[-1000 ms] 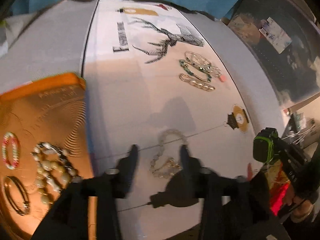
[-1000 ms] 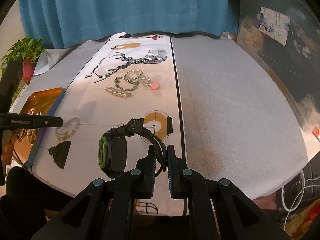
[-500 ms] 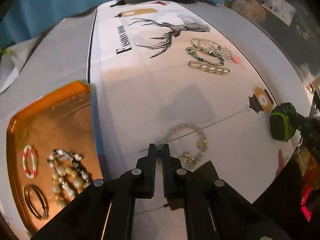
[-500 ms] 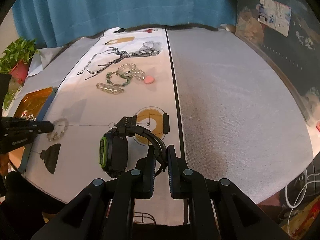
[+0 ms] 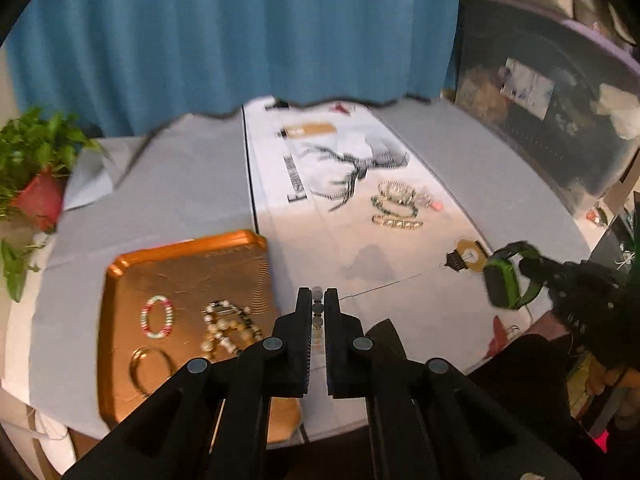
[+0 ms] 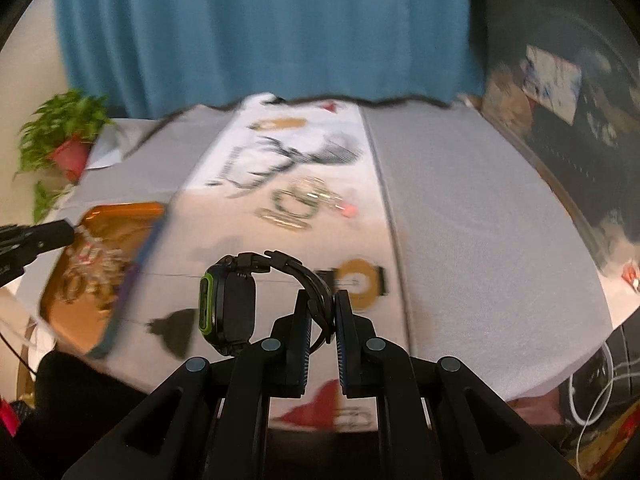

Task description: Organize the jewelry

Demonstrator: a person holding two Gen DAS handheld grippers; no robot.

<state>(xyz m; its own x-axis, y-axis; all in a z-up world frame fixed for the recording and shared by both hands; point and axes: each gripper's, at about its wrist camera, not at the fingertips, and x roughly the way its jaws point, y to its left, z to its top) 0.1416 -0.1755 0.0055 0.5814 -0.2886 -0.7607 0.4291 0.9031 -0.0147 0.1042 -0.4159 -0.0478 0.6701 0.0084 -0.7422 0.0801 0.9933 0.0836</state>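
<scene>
My left gripper [image 5: 318, 300] is shut on a pale beaded bracelet [image 5: 318, 312] and holds it lifted above the table, just right of the copper tray [image 5: 168, 276]. The tray holds a red-and-white bead ring [image 5: 157, 317], a pearl string [image 5: 226, 326] and a metal bangle [image 5: 149, 365]. In the right wrist view the bracelet dangles from the left gripper [image 6: 70, 232] over the tray [image 6: 120, 216]. My right gripper [image 6: 323, 308] is shut on the strap of a black-and-green watch [image 6: 228, 308], held above the table. Several bracelets [image 5: 396, 204] lie on the white runner.
A potted plant [image 5: 36, 184] stands at the far left. A blue curtain [image 5: 240, 40] hangs behind the table. The white printed runner [image 5: 340, 232] crosses the grey tablecloth [image 6: 472, 220]. Dark shelves [image 5: 560, 120] with clutter stand at the right.
My left gripper closed on the beaded bracelet, lifted it off the runner and carried it towards the tray. My right gripper kept hold of the watch and rose a little.
</scene>
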